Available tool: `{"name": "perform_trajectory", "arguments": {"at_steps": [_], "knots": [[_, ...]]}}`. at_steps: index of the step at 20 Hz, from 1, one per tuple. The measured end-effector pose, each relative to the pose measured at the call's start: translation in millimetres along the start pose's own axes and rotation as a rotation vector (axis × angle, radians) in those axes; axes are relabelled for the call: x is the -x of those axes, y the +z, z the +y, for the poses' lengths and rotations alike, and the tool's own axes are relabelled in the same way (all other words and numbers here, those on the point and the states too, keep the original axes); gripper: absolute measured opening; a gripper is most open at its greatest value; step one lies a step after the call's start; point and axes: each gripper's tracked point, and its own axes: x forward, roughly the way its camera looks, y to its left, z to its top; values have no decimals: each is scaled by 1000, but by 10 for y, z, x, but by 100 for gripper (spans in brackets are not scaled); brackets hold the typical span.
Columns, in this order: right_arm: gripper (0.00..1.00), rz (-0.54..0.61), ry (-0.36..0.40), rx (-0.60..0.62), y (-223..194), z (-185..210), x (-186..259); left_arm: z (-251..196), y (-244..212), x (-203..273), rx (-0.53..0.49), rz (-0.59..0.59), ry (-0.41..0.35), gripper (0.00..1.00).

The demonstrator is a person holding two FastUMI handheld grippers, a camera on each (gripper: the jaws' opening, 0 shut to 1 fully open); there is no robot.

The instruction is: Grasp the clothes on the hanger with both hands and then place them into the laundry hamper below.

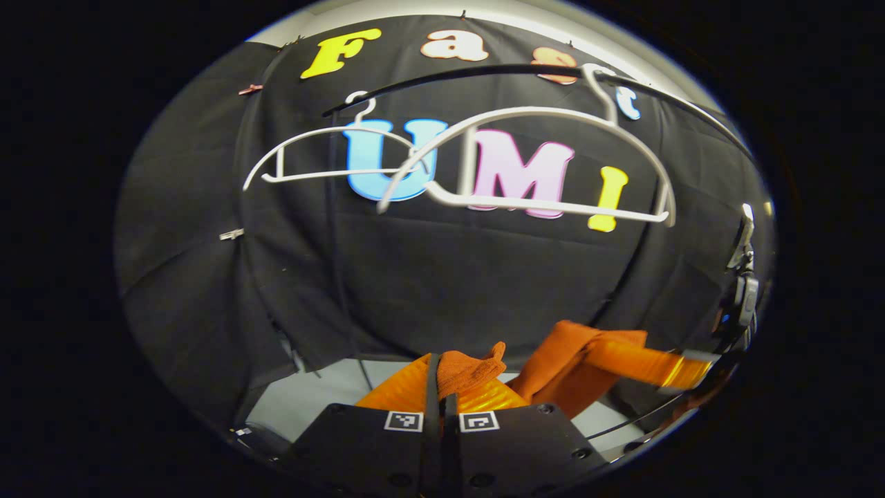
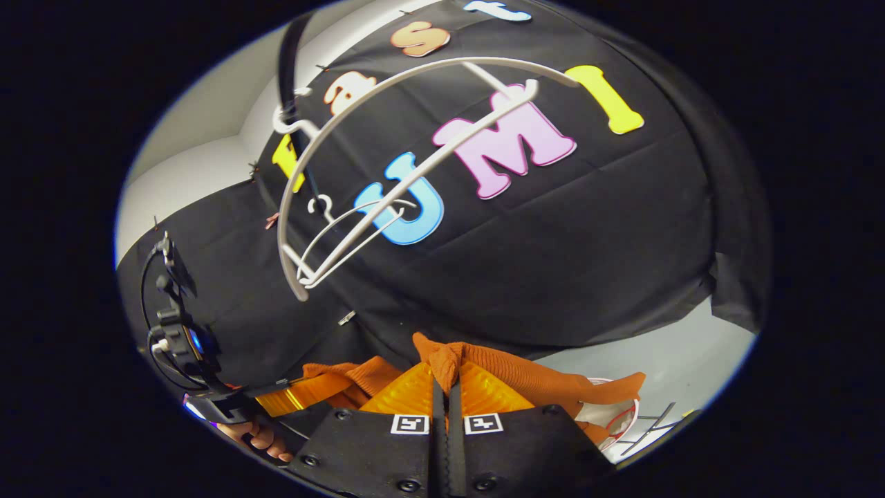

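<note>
In the left gripper view, the left gripper [image 1: 442, 391] is closed tight on a bunch of the orange knitted cloth garment [image 1: 470, 373], both fingers pinching it. The garment stretches to the right, where the other gripper's fingers [image 1: 681, 370] hold its far end near the edge. Above, two bare white plastic hangers [image 1: 532, 159] hang from a dark curved rail [image 1: 498, 71], well apart from the garment.

In the right gripper view, the right gripper [image 2: 446, 387] is likewise clamped on an orange fold [image 2: 449, 360], with the cloth trailing to both sides. At far left, a person's hand [image 2: 259, 436] grips the other gripper. To the lower right, a white laundry hamper rim with red trim [image 2: 619, 418] peeks from under the cloth, on a pale floor [image 2: 684, 373].
</note>
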Motion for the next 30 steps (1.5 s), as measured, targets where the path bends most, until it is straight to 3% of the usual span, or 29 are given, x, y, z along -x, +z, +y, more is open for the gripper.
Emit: {"name": "perform_trajectory", "arguments": {"at_steps": [2, 5, 11, 18, 21, 25, 30], "knots": [[4, -28, 35, 41, 104, 148, 87, -199, 181, 82, -4, -55, -54, 5], [4, -30, 31, 29, 139, 84, 145, -226, 194, 6, 7, -68, -77, 5], [4, 107, -141, 89, -327, -809, -16, -98, -688, -453, 53, 92, -49, 5], [4, 273, -299, 209, -1038, -1569, -129, -35, -1783, -802, -47, 293, -29, 5], [5, 355, -436, 262, -1274, -1955, -35, 111, -2060, -787, -118, 348, 24, 5], [97, 379, -584, 328, -1307, -2309, 94, 155, -2265, -826, -135, 391, 31, 96], [98, 355, -610, 280, -1310, -2292, 217, 158, -2244, -723, -123, 380, 17, 95]]}}
